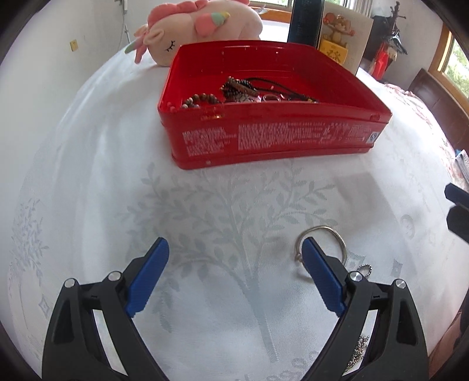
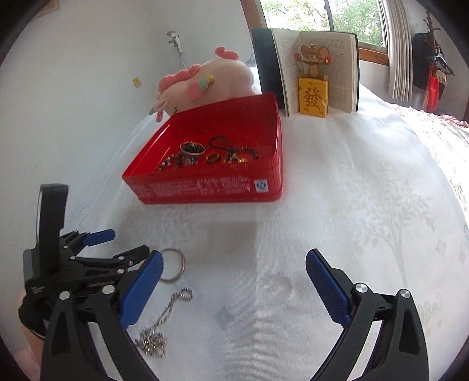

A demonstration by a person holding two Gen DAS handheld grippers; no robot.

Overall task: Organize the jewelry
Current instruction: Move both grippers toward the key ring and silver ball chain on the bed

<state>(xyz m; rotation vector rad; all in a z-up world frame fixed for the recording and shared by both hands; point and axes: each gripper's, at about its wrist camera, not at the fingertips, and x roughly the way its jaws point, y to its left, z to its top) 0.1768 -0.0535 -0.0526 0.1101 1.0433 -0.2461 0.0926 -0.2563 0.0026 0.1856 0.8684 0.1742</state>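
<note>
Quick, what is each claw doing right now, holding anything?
Left claw: open, holding nothing.
Right claw: open, holding nothing.

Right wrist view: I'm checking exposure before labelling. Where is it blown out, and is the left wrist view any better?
Right wrist view: the cloth washes out toward the window, yet the ball chain stays crisp. Left wrist view: more even, though the bangle looks slightly soft.

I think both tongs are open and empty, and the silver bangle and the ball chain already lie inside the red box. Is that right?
Not quite. Both tongs, left and right, are open and empty, but the bangle and the chain lie on the white cloth, outside the red box. The right wrist view shows it.
</note>
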